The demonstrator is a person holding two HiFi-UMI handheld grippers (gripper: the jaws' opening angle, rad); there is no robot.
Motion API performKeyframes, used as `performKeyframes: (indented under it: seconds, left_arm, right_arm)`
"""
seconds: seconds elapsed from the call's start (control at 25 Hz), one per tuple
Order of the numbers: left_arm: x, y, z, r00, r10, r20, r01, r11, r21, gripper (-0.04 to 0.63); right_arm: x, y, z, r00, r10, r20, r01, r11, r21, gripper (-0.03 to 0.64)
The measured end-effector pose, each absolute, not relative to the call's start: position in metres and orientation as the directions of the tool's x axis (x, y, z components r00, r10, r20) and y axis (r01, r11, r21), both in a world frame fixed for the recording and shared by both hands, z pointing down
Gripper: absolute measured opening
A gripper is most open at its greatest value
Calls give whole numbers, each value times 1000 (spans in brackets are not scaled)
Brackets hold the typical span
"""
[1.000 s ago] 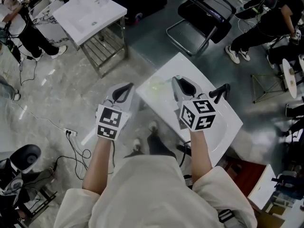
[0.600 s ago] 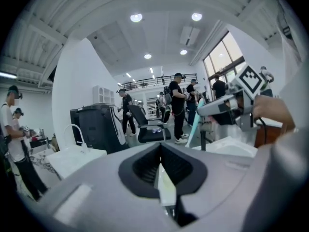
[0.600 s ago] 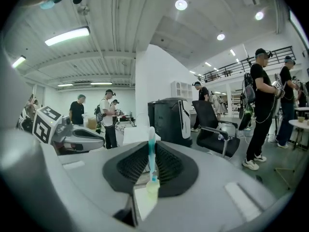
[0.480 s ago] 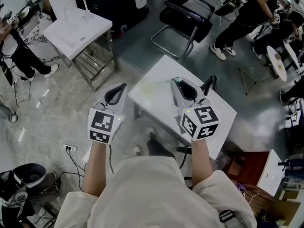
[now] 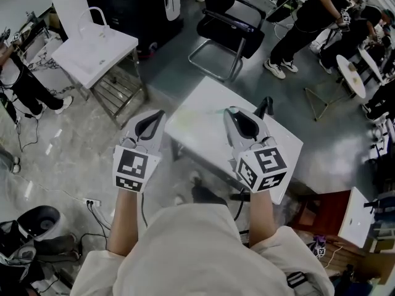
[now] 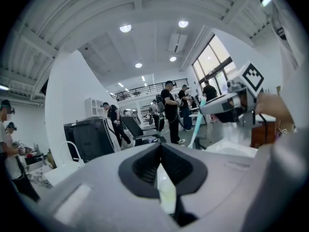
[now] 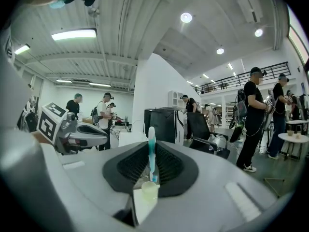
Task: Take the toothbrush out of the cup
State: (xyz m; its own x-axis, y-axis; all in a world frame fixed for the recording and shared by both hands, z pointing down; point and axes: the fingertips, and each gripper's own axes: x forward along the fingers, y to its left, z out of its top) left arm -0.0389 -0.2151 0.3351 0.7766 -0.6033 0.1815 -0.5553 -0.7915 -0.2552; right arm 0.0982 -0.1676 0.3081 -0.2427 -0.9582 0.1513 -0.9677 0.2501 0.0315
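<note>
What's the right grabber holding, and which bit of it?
The right gripper holds a teal toothbrush. It is pinched near its upper end, so most of the handle hangs below the jaws.

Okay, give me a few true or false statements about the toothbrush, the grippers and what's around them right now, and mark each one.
1. The right gripper grips a teal toothbrush between its jaws. True.
2. The toothbrush lies flat on the white table. False: it stands roughly upright in the right gripper, clear of the table.
3. A black chair stands beyond the white table. True.
4. Nobody else is in the room. False: several people stand in the background.
</note>
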Motion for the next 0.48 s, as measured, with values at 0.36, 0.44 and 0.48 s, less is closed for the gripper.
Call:
performKeyframes:
  seconds: [0.36, 0.44, 0.48]
  left_arm:
    - [-42, -210, 323, 781, -604, 161, -556, -789, -263, 0]
    - [-43, -210, 325, 779, -605, 164, -557, -788, -263, 0]
    - [-44, -210, 325, 778, -606, 166, -557, -788, -264, 0]
  right_arm:
    - [94, -159, 303, -247, -958, 147, -966, 255, 40, 51]
    - [94, -158, 305, -247, -958, 149, -966, 255, 39, 51]
    - [94, -158, 305, -247, -957, 150, -966, 255, 38, 51]
